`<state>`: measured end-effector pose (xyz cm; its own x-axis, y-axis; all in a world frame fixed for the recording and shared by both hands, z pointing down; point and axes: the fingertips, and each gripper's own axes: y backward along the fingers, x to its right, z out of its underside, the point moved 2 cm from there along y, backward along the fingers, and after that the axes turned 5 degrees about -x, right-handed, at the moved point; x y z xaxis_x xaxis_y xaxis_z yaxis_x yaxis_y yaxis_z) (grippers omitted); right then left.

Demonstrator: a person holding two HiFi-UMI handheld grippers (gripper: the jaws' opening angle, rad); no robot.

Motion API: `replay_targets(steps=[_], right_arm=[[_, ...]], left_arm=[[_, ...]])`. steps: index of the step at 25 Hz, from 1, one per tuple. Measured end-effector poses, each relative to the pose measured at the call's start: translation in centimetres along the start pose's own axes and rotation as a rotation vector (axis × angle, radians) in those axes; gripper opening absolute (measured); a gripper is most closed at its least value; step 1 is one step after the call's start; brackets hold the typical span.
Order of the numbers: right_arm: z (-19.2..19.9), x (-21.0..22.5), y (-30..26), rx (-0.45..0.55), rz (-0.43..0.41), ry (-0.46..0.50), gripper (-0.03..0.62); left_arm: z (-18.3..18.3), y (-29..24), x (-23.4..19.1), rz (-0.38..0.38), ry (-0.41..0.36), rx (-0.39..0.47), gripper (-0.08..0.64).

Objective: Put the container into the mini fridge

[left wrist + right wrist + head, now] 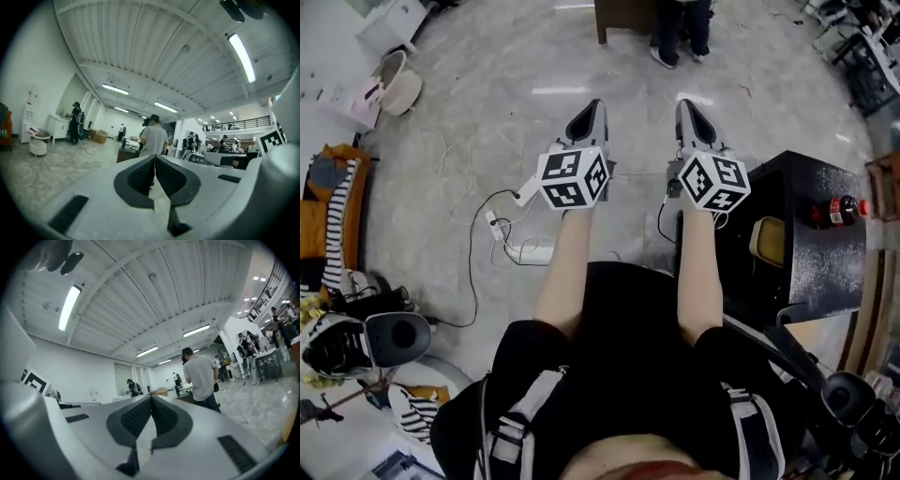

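Observation:
In the head view both grippers are held out side by side above the marble floor, pointing away from me. My left gripper point(589, 111) is shut with nothing in it, and my right gripper point(689, 108) is shut and empty too. To the right of the right arm stands a black speckled mini fridge point(811, 253), seen from above. A yellowish container point(766, 241) sits at its left part and a cola bottle point(836, 211) lies on its top. In the left gripper view the left gripper point(154, 157) has its pads meeting. The right gripper point(151, 398) shows the same in its own view.
White cables and a power strip point(525, 248) lie on the floor below the left gripper. A person point(680, 33) stands by a wooden desk straight ahead. At the left are a round basket point(398, 84), an orange seat point(333, 216) and a grey stool point(394, 337).

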<state>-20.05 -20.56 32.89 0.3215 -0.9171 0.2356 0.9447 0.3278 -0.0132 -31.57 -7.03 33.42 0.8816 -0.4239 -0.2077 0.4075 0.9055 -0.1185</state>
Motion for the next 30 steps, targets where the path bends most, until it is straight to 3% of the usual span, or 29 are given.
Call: replay_targets(steps=[5,9,30], right_arm=[[-0.9,-2.5,-2.0,-0.002,-0.035,0.079,0.011],[-1.0,-3.4,-2.7,-0.018,-0.061,0.103,0.011],[-2.2,0.1,-4.1,-0.001,-0.019,0.148,0.011]], left_arm=[[-1.4,2.3,-3.6,-0.114,0.015,0.051,0.011],[-1.9,2.9,-4.3,-0.140,0.015,0.065,0.009],[-2.2,-2.7,-2.2,-0.056,0.001,0.051,0.011]])
